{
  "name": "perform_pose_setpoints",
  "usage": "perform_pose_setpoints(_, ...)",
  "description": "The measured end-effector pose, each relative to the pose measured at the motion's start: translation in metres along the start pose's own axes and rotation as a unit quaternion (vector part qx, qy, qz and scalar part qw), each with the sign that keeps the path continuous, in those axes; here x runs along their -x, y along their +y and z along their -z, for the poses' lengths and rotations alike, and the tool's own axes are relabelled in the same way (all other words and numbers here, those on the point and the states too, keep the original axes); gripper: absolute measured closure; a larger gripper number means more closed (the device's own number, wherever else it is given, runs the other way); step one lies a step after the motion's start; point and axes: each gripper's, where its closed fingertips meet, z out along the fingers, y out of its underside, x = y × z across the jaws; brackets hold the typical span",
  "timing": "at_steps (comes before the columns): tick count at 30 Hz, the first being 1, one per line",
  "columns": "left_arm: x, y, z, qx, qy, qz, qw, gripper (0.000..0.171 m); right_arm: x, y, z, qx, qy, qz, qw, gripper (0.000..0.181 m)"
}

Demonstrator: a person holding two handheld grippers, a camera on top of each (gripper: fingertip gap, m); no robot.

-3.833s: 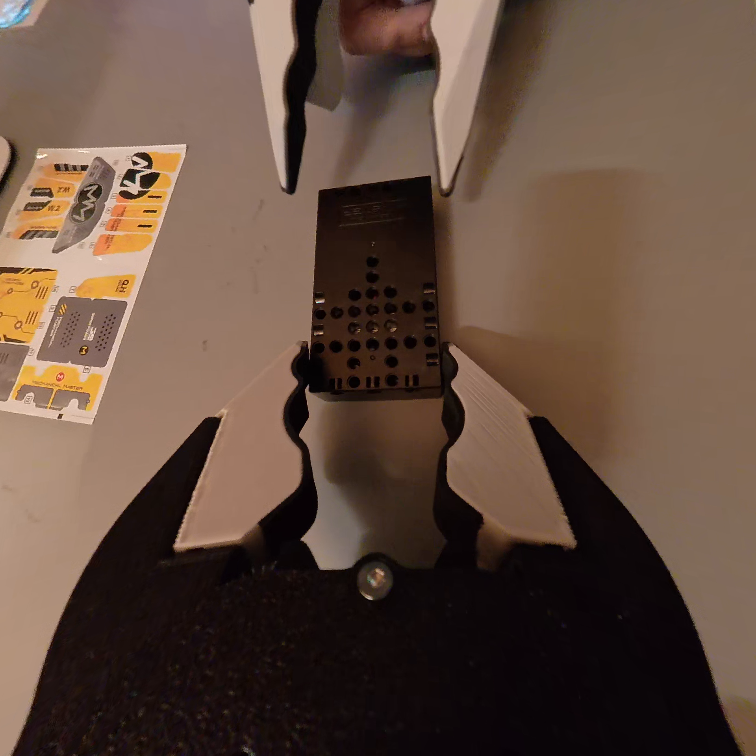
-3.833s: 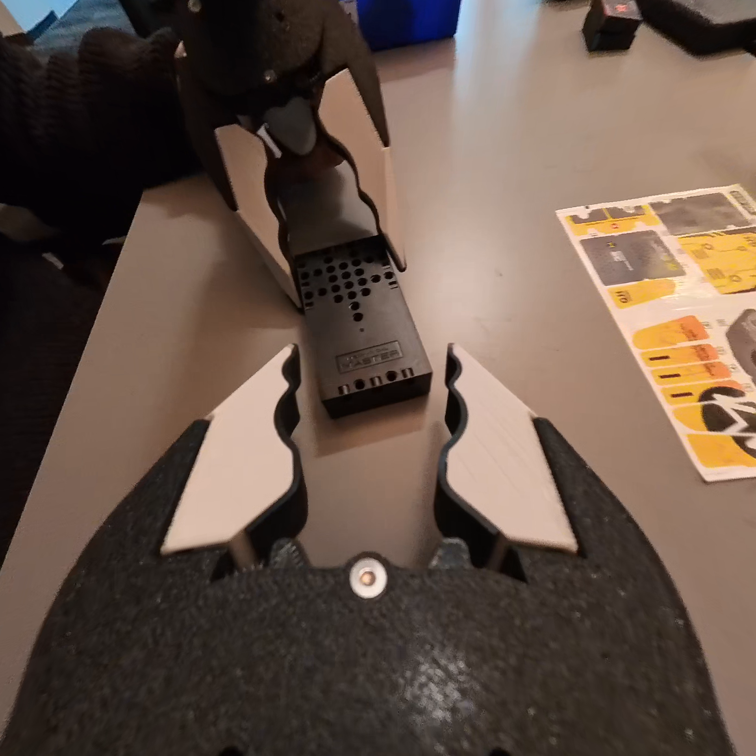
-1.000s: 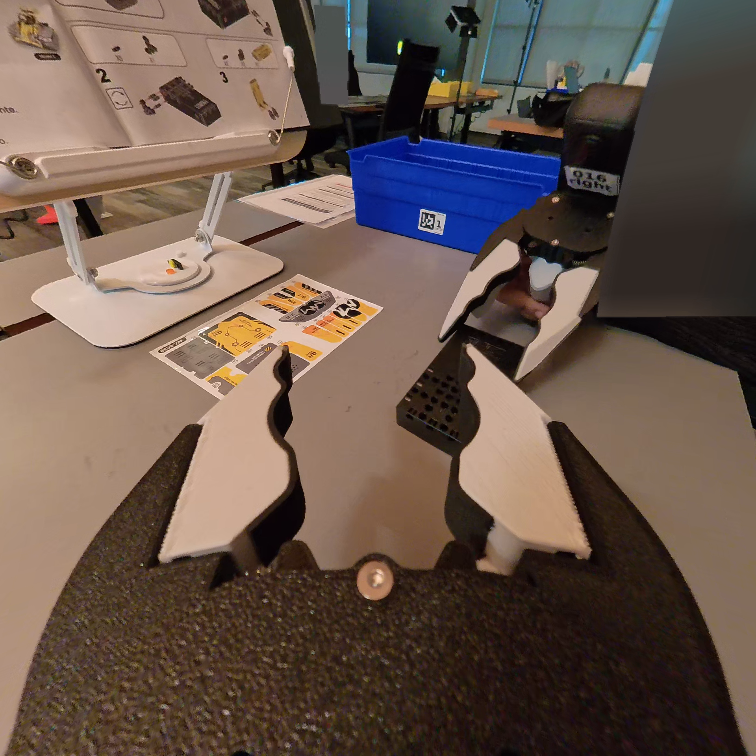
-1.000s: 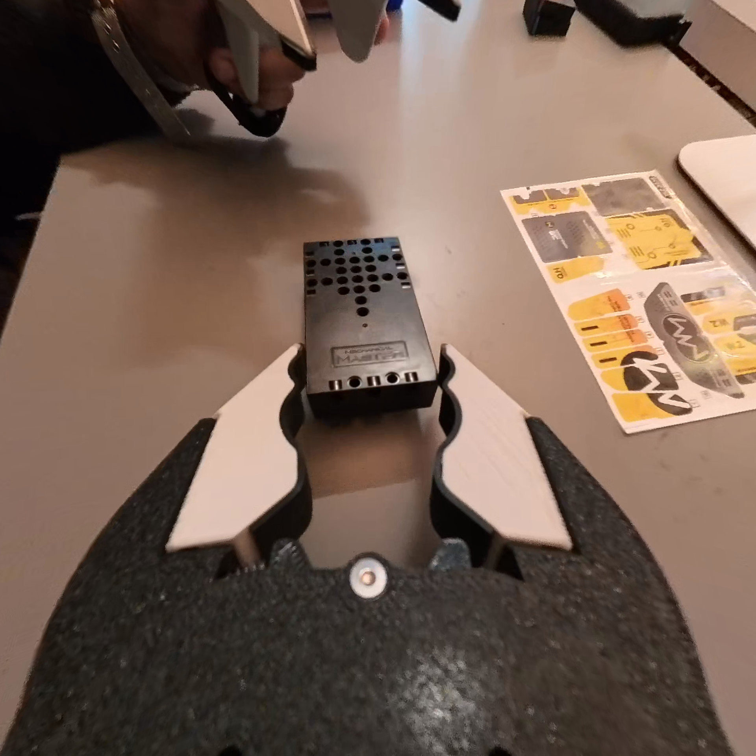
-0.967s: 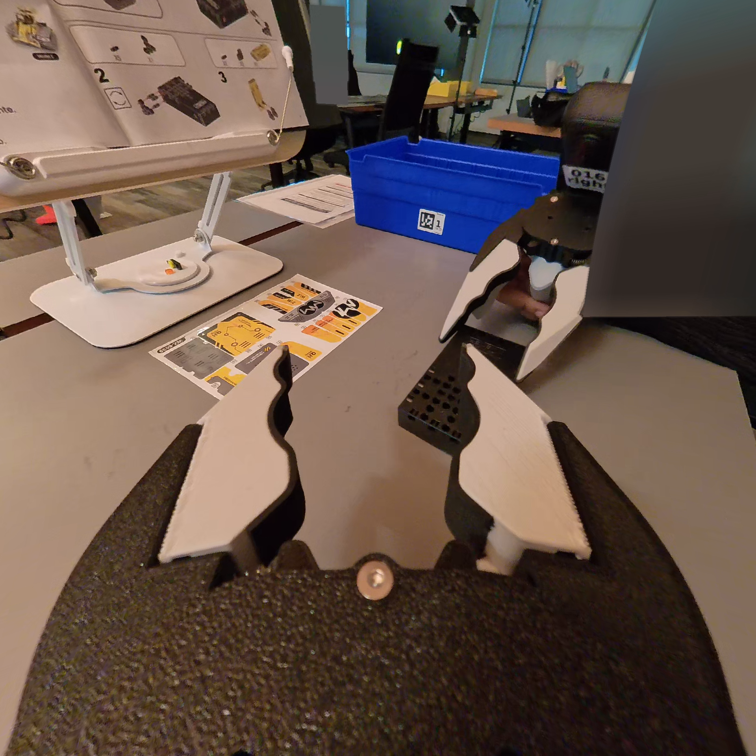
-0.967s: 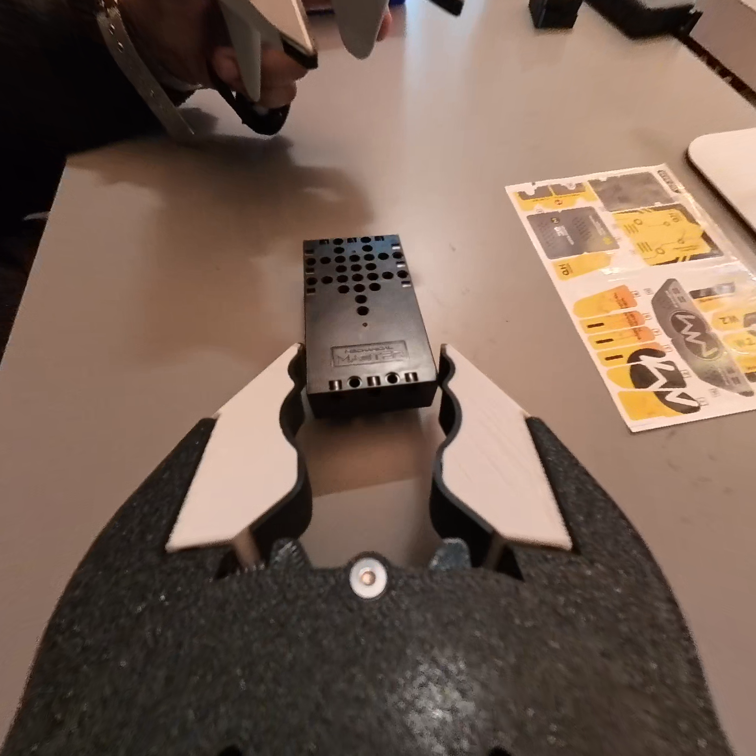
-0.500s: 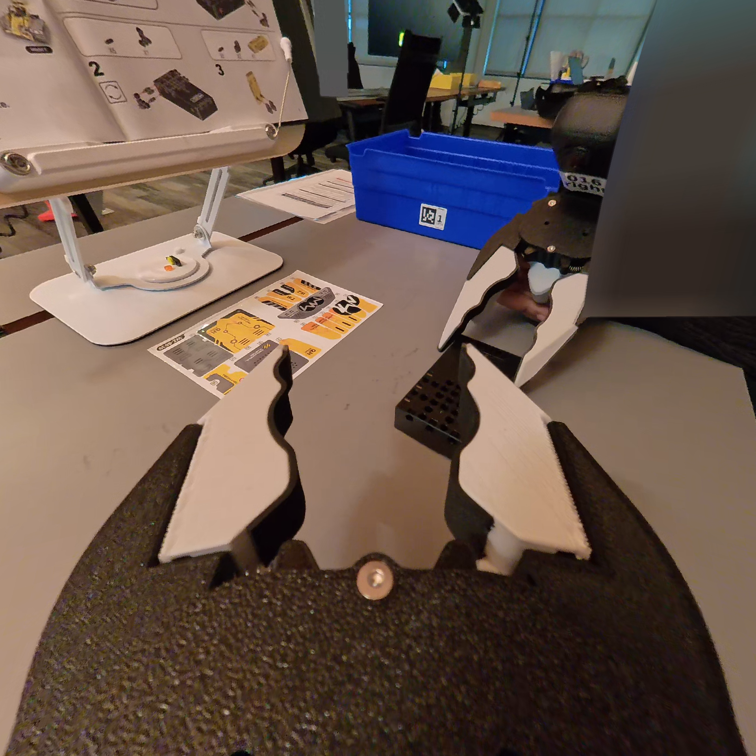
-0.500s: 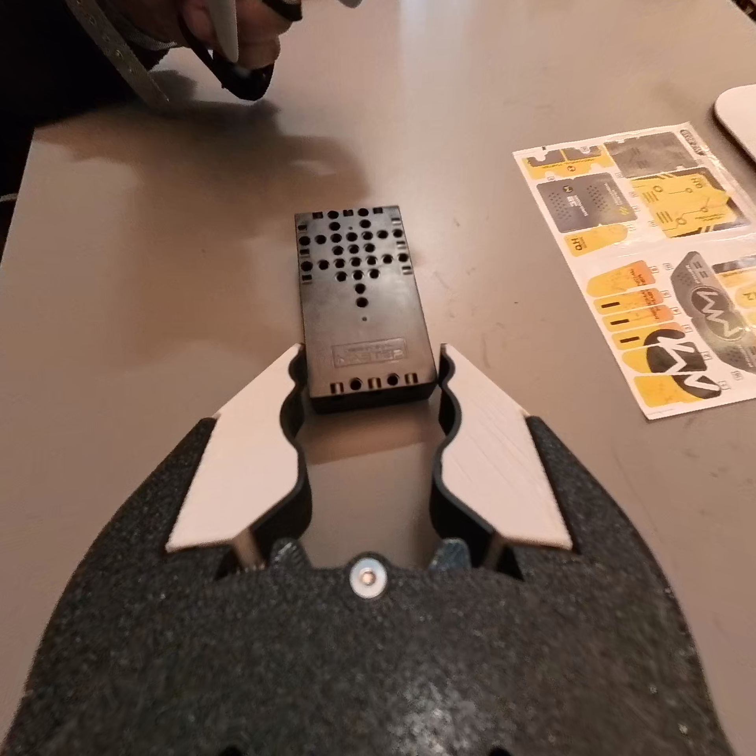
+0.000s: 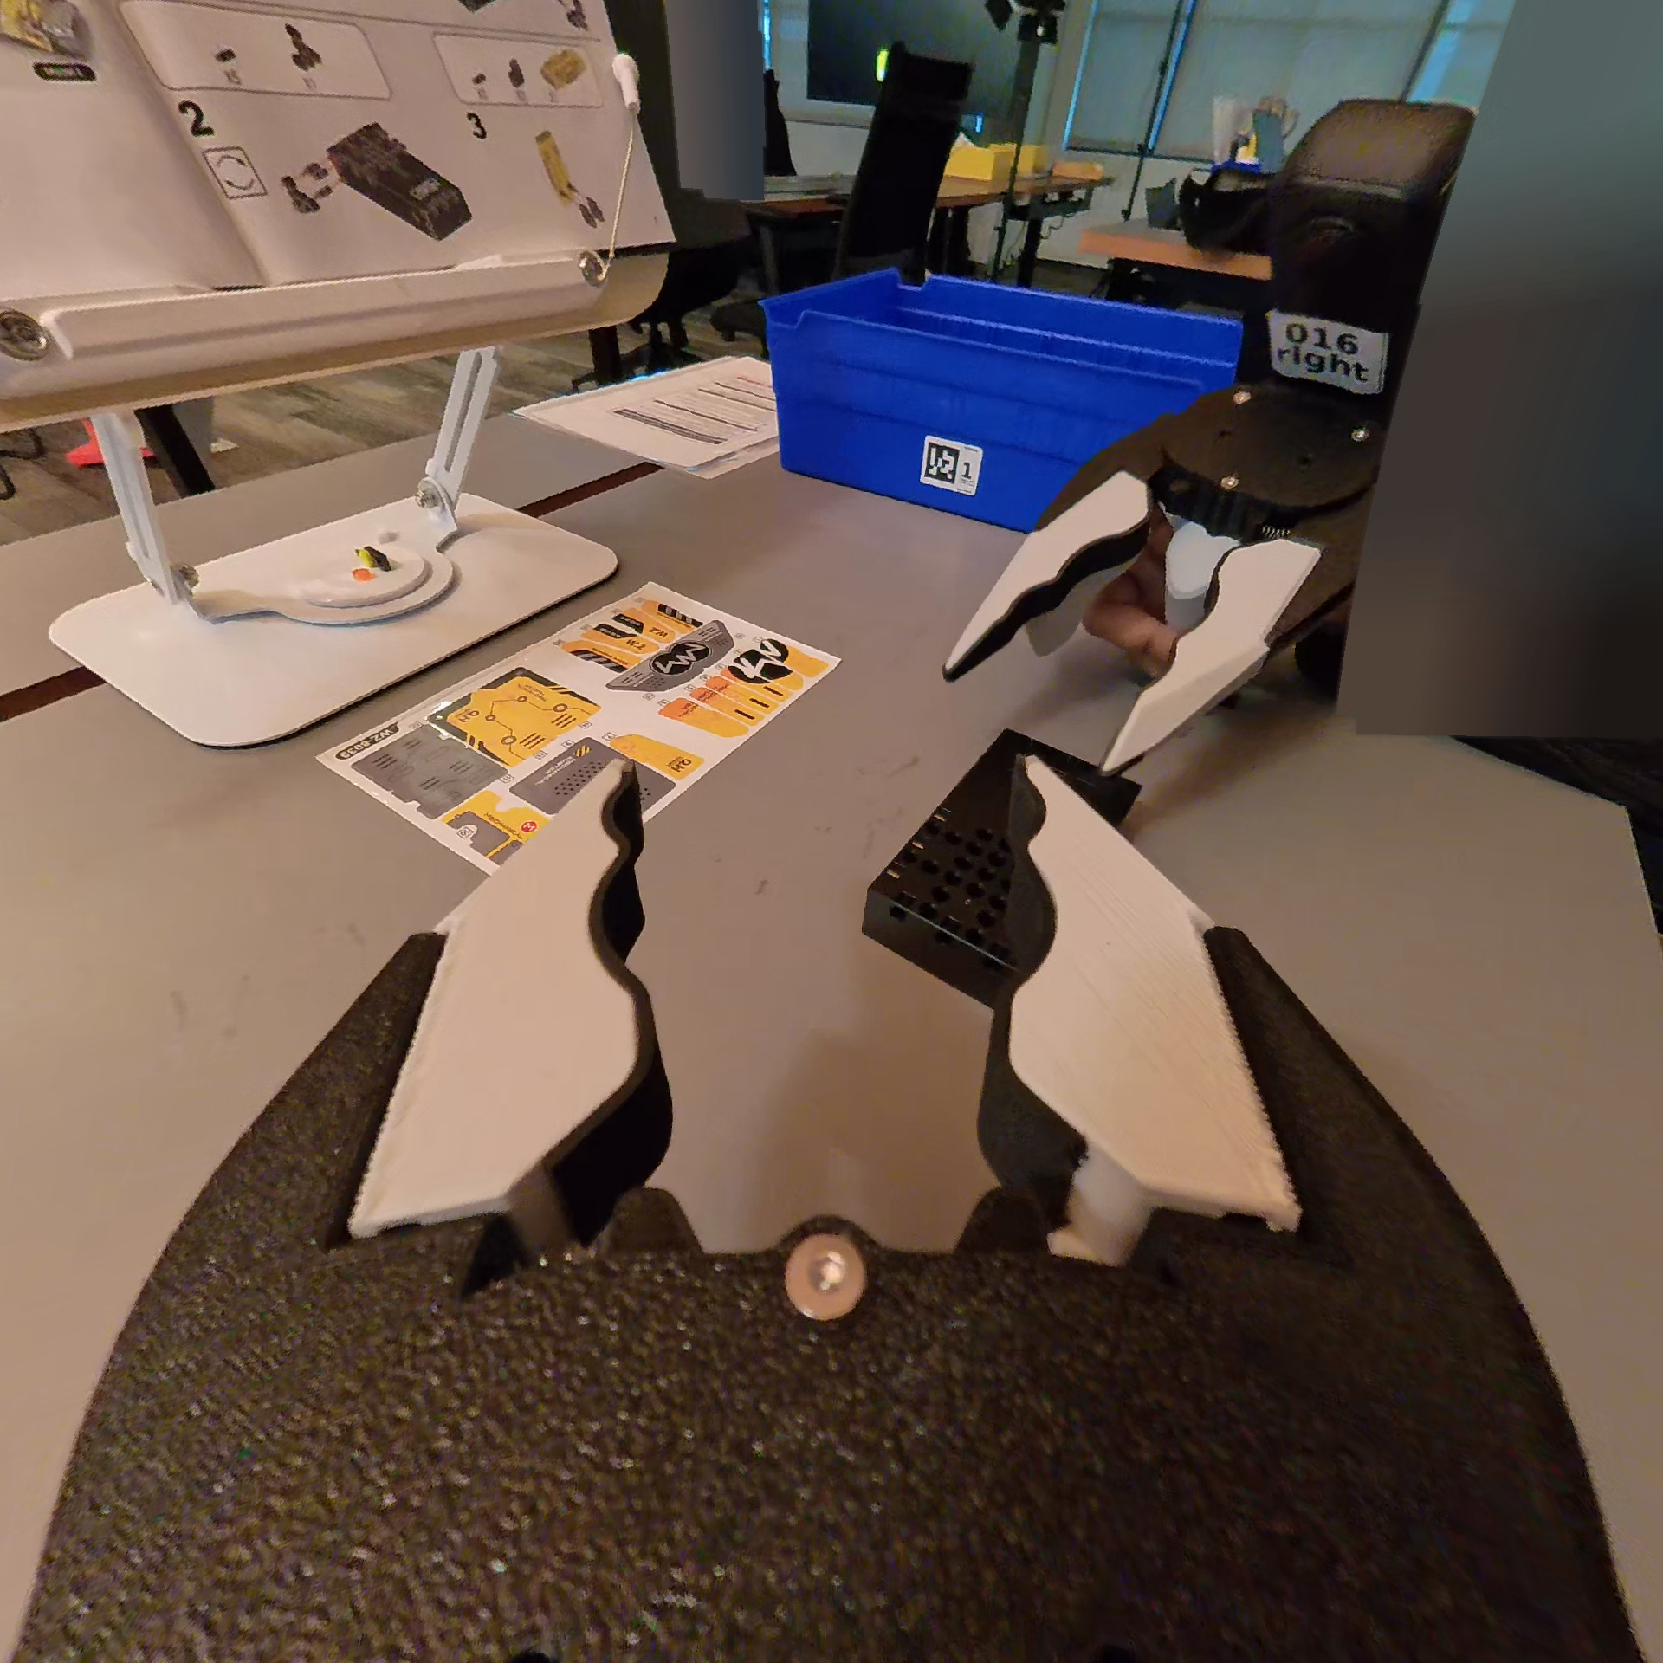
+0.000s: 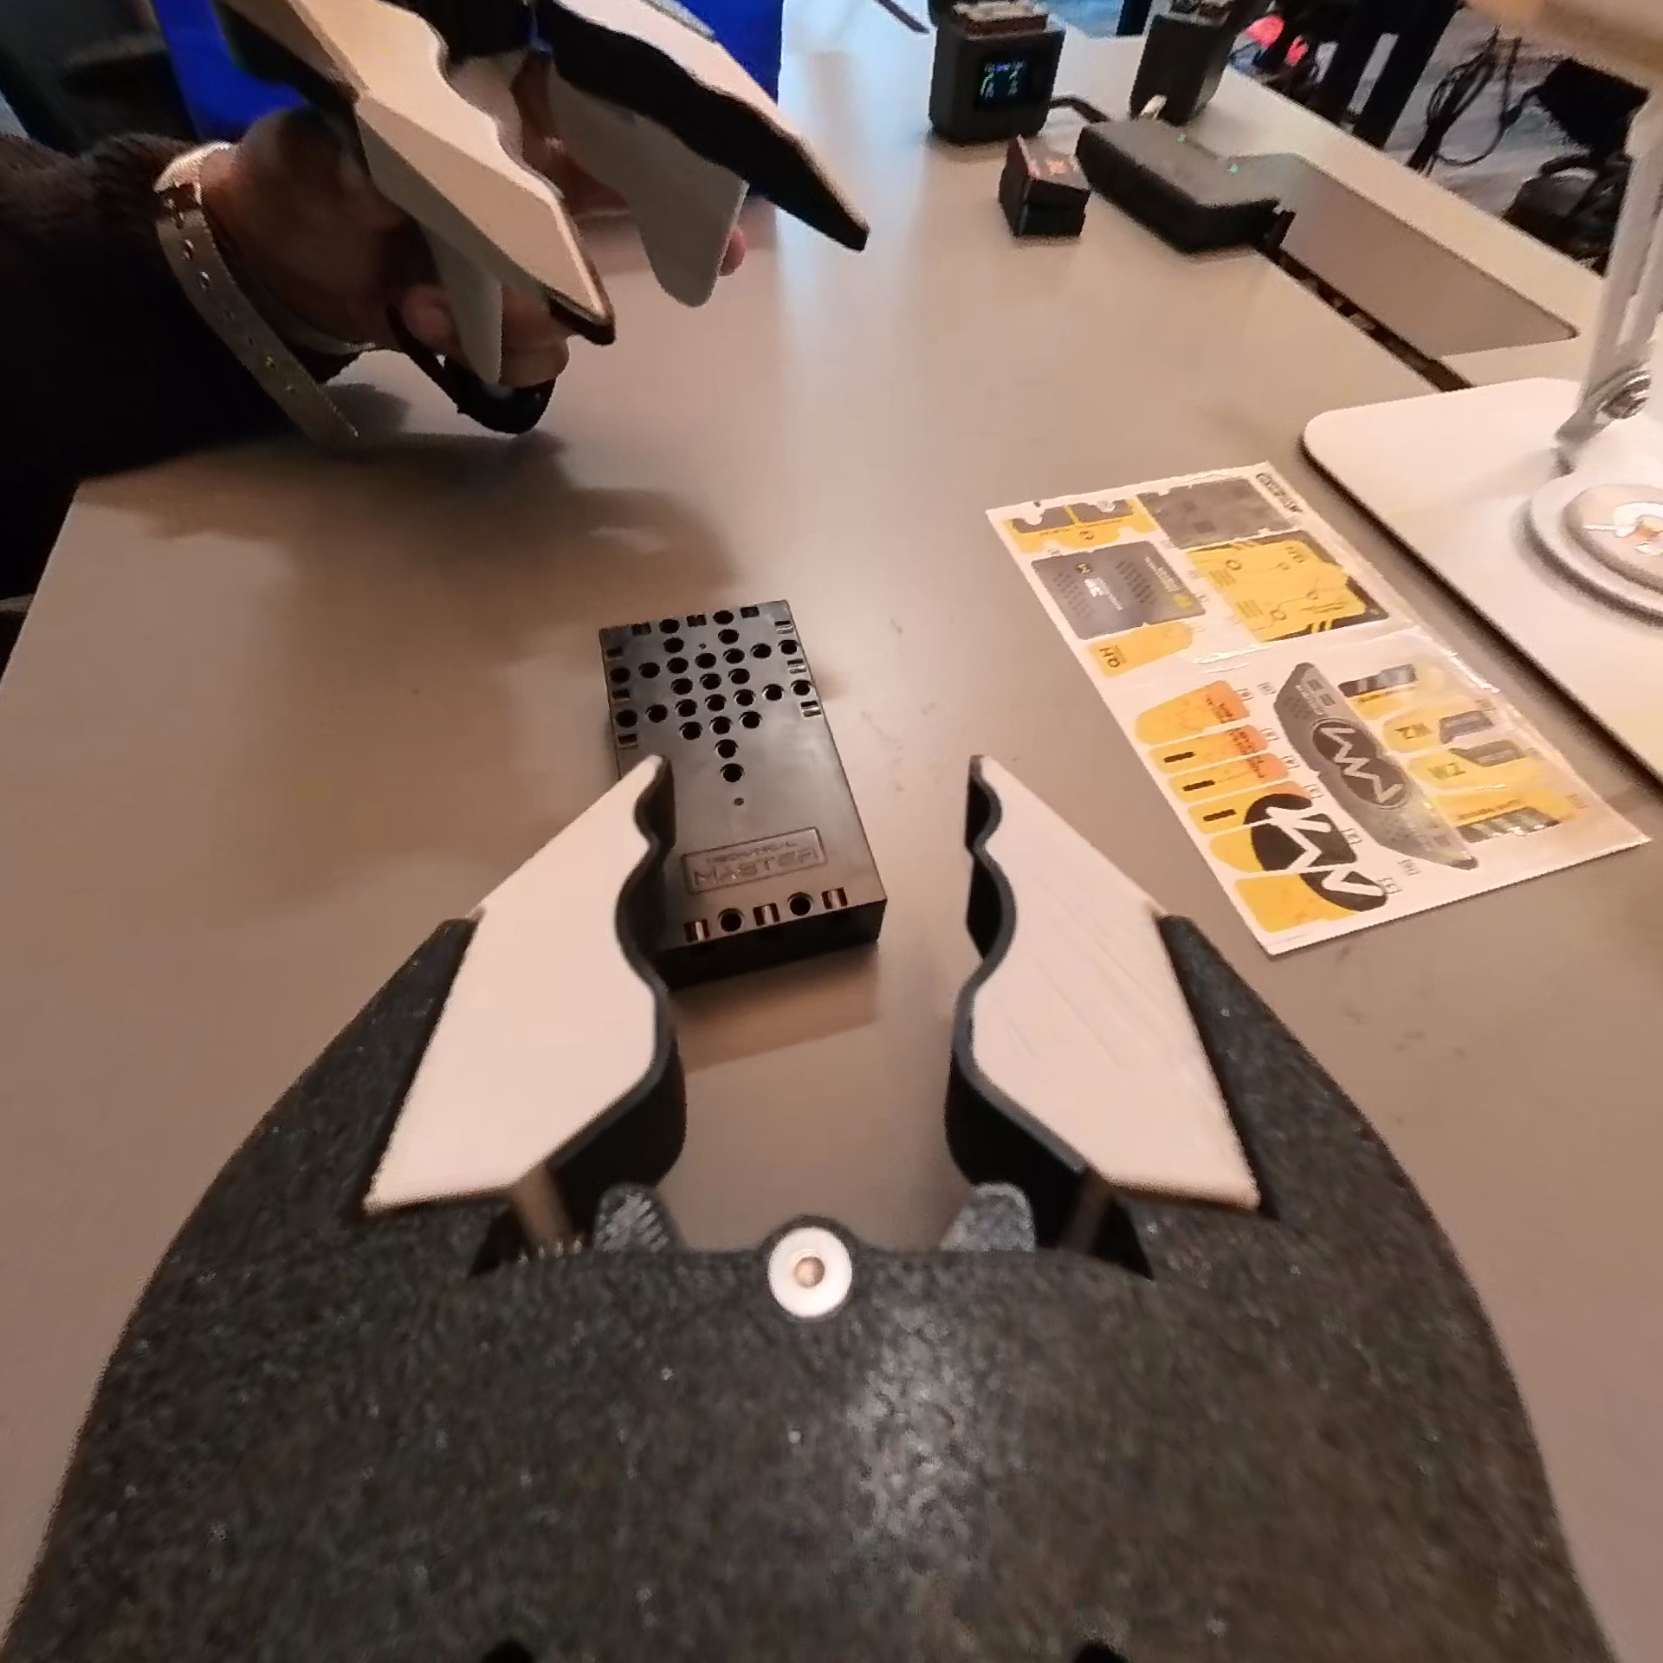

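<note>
Presently the right gripper point(image 10: 819, 765) no longer brackets the near end of the black perforated block point(image 10: 747, 792). Half a second ago that end sat squarely between its fingers. Now the block is off to the left of the gap, and the left finger overlaps its long edge in the right wrist view. The fingers are apart and hold nothing. From the left wrist view one fingertip of this gripper hangs just over the block's far corner; contact cannot be confirmed.

The left gripper point(image 9: 826, 765) is also spread wide and empty, and is raised clear of the surface point(image 10: 360, 720). Some seconds ago it was closed about the block's perforated end; that hold has been given up and the gripper has drawn back, so the block now shows only partly behind its right finger.

The block lies flat on the surface, unsupported by either gripper, with its perforated end toward the left gripper. It keeps much the same lie as before.

A yellow and grey sticker sheet point(image 10: 1305, 720) lies flat near the block, apart from it. Beyond the sheet stands a white stand base point(image 9: 342, 621), and a blue bin point(image 9: 990, 387) sits farther back.
</note>
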Motion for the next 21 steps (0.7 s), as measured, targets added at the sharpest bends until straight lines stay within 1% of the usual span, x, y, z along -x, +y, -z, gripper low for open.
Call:
perform_pose_setpoints(6, 0.005, -0.001, 0.002, -0.005, -0.005, 0.012, 1.0, 0.091, -0.007, -0.009, 0.004, -0.026, 0.02, -0.006, 0.999, 0.116)
perform_pose_setpoints(10, 0.005, -0.006, 0.005, -0.018, 0.0, 0.024, 1.0, 0.092, -0.011, -0.016, 0.007, -0.045, 0.032, -0.01, 0.998, 0.116)
perform_pose_setpoints(15, 0.007, -0.017, 0.014, -0.053, -0.001, 0.015, 0.998, 0.102, -0.021, -0.023, 0.013, -0.071, 0.053, -0.022, 0.996, 0.116)
perform_pose_setpoints(18, 0.01, -0.022, 0.016, -0.071, -0.007, 0.02, 0.997, 0.102, -0.023, -0.027, 0.016, -0.084, 0.051, -0.034, 0.995, 0.116)
perform_pose_setpoints(21, 0.012, -0.023, 0.017, -0.075, -0.02, 0.012, 0.997, 0.102, -0.024, -0.03, 0.017, -0.094, 0.055, -0.036, 0.993, 0.116)
